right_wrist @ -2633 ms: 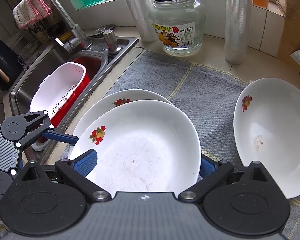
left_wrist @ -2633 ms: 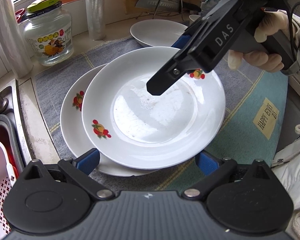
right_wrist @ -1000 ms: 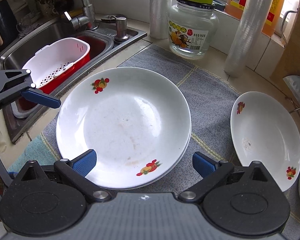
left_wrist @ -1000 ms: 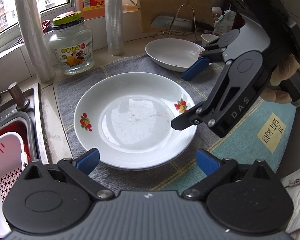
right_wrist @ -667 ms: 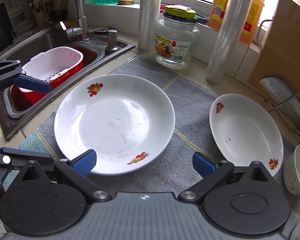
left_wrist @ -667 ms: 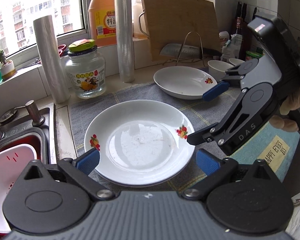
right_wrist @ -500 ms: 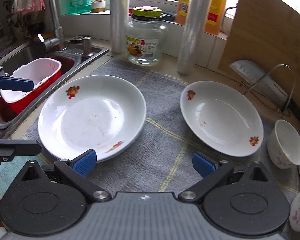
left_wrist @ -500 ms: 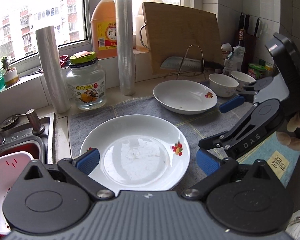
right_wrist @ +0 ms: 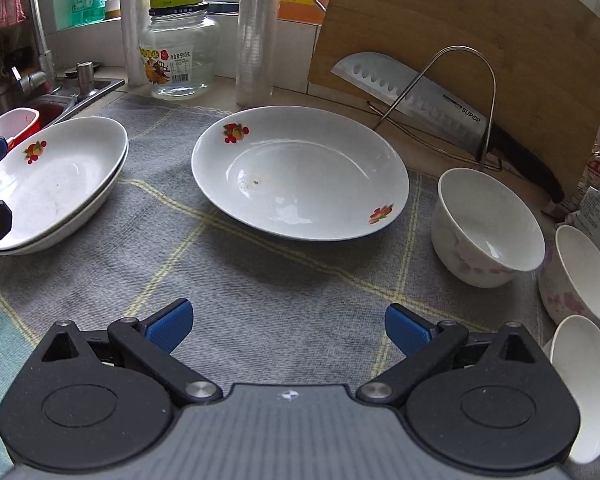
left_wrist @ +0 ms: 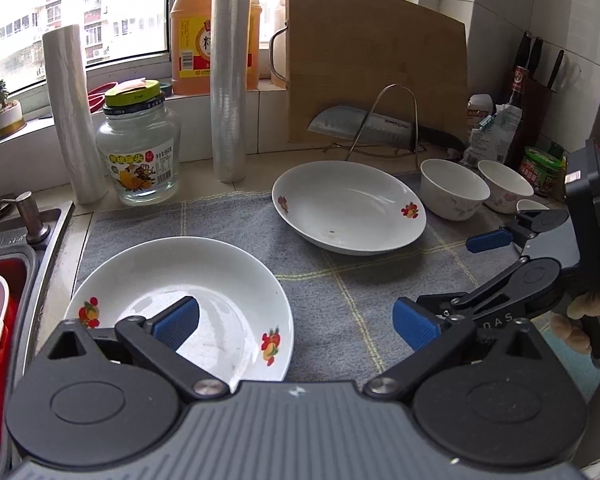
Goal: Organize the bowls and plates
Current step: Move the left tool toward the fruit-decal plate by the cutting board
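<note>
1. Plate, the single one not yet stacked, lies on the grey mat in front of the right gripper, between the stack at the left and the bowls at the right.
2. Judging from this layout, the step in hand is fetching that plate and adding it to the stack.
3. Right gripper hovers above bare mat with its blue pads spread wide, holding nothing; the plate's near rim is ahead of the pads, apart from them.
4. Left gripper is also spread wide and empty, its left pad over the stack, the plate well ahead of it.
5. To do it well, I would come in low toward the near rim, one pad under the lip and one above, and close firmly before lifting.
6. Nearest bowl stands just beside the plate's right edge, so lift away from it.
7. Set it down centred, as glazed plates likely slide.
</note>
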A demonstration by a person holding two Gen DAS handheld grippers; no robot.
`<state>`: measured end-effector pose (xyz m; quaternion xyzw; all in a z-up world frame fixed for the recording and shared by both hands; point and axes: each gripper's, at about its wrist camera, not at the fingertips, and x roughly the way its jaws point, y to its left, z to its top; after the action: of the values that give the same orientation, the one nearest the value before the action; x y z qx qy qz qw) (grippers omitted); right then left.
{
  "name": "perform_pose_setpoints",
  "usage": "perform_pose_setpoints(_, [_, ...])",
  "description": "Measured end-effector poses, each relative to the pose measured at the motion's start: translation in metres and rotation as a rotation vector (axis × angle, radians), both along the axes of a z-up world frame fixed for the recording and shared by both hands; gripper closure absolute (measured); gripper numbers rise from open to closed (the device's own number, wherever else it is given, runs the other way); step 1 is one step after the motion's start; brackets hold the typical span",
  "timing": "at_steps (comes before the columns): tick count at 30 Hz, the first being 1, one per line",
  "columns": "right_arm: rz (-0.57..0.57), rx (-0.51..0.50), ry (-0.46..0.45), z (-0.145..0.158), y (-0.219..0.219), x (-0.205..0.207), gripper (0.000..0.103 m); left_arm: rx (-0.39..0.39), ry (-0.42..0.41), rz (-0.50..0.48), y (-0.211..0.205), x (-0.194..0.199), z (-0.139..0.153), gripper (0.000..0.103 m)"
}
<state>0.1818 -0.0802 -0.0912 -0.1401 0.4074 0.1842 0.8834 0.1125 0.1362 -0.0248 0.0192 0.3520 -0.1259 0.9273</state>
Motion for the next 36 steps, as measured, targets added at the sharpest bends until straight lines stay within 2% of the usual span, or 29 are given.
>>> perform_pose_setpoints(5, [0.085,0.012,-0.013,-0.010,-0.010,0.021,0.000,-0.023,0.018,0.066,-0.022,0.000,0.007,0.001])
perform_pose_setpoints(9, [0.120,0.035,-0.020,-0.013,-0.013,0.037,0.000,0.025,0.007,0.100,-0.033,0.002,0.014,0.001])
perform_pose_setpoints(14, [0.133,0.044,-0.024,-0.021,-0.009,0.053,0.000,0.053,0.003,0.091,-0.041,0.015,0.020,0.001])
perform_pose_setpoints(20, [0.119,0.095,0.000,-0.029,-0.009,0.059,0.000,0.081,0.020,0.011,-0.050,0.042,0.024,0.001])
perform_pose_setpoints(28, [0.113,0.106,-0.024,-0.031,-0.010,0.056,0.000,0.077,0.053,-0.136,-0.060,0.088,0.028,0.001])
perform_pose_setpoints(36, [0.105,0.111,-0.033,-0.031,-0.012,0.053,0.000,0.084,0.112,-0.236,-0.066,0.145,0.024,0.001])
